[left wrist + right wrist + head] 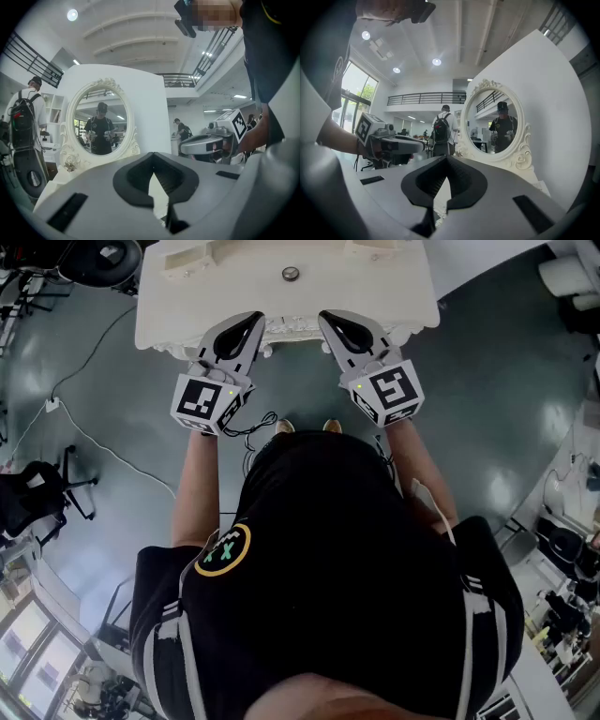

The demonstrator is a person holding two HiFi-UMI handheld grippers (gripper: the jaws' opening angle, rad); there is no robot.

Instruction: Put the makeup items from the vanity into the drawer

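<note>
Makeup item: one small round dark-rimmed thing (291, 274) is seen lying on the vanity top, about midway along its width and back from the front edge. Its kind cannot be told.
Drawer: it cannot be made out in any view.
Vanity (178, 320): it is white, with a carved, scalloped front edge. Pale shapes at its back edge are cut off by the head view and cannot be identified.
Left gripper (251, 322): it is held before the front edge, left of the middle, with its tip seen over that edge. Its jaws are closed together, with nothing between them.
Right gripper (332, 322): it is held before the front edge, right of the middle, level with the left one and apart from it. Its jaws are pressed together and empty.
Mirror (99, 123): an oval glass in an ornate white frame is stood on the vanity. The person holding both grippers is reflected in it.
Person (328, 559): a black shirt is worn and a place is taken at the front edge.
Bystander (24, 117): a backpack is carried, beside the vanity.
Floor (112, 446): it is grey, with a thin cable laid across it.
</note>
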